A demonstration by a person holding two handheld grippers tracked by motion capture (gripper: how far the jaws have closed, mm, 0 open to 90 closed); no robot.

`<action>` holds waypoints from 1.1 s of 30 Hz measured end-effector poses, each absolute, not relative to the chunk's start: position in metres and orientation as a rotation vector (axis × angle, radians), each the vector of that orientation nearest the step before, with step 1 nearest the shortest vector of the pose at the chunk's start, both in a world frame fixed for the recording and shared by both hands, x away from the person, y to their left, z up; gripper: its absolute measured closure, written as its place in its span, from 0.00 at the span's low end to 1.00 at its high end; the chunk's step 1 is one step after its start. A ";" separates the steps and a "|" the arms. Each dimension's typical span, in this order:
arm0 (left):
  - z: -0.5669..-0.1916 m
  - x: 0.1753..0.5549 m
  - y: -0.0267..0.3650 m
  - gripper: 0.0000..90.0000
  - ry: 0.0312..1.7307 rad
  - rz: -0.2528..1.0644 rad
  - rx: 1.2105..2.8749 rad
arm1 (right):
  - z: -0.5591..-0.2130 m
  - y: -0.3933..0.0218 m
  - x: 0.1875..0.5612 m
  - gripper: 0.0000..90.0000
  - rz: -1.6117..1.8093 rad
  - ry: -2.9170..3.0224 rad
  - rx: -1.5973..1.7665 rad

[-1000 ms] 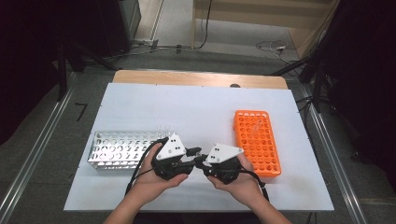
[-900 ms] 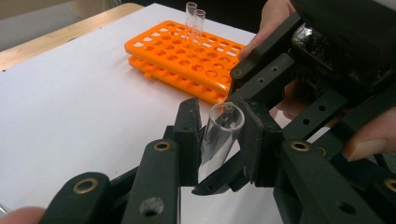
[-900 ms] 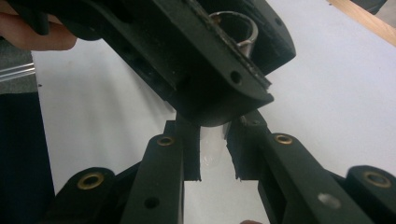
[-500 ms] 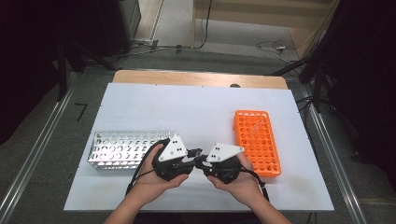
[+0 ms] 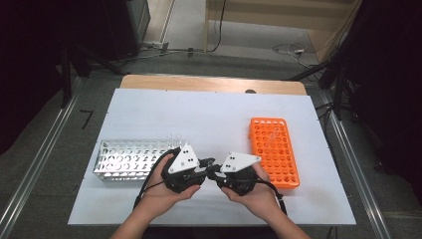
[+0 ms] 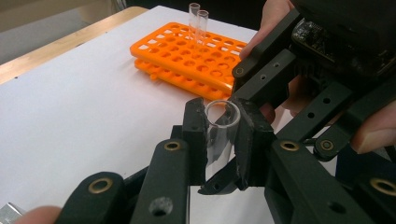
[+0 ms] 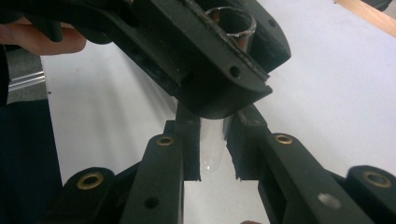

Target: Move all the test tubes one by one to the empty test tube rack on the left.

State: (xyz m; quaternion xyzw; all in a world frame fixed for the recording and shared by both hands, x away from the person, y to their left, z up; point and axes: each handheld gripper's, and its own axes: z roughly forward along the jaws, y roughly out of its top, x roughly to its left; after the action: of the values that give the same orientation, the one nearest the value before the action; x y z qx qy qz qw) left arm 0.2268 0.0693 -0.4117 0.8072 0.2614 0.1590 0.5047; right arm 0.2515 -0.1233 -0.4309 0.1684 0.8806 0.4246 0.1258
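Note:
A clear glass test tube is held between my two grippers, which meet tip to tip above the white table near its front edge. My left gripper is shut on the tube close to its open mouth. In the right gripper view, my right gripper is shut on the tube's rounded lower end, with the left gripper's jaws crossing just above. From the high view, the left gripper and right gripper sit side by side in the person's hands.
An orange tube rack lies to the right with two tubes standing in it. A metal rack lies to the left, with clear tubes at its right end. The white table top stretches behind both.

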 end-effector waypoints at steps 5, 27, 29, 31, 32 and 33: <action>-0.411 0.227 0.071 0.84 0.634 0.394 1.943 | -0.431 -0.125 0.253 0.77 1.267 2.573 0.501; -0.399 0.232 0.095 0.84 0.691 0.446 1.876 | -0.425 -0.143 0.262 0.07 1.426 2.562 0.567; -0.398 0.232 0.098 0.84 0.695 0.451 1.873 | -0.425 -0.145 0.263 0.02 1.436 2.551 0.571; -0.397 0.233 0.101 0.84 0.703 0.459 1.865 | -0.424 -0.148 0.264 0.00 1.449 2.549 0.572; -0.396 0.233 0.102 0.84 0.706 0.460 1.863 | -0.424 -0.149 0.264 0.00 1.447 2.546 0.584; -0.396 0.234 0.104 0.84 0.709 0.461 1.859 | -0.423 -0.150 0.265 0.00 1.450 2.542 0.578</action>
State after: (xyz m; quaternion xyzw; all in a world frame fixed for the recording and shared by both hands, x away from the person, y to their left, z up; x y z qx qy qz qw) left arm 0.2338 0.1037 -0.3959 0.7762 0.2959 0.1926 0.5224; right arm 0.2646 -0.1501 -0.4233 0.1932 0.8495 0.4845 0.0790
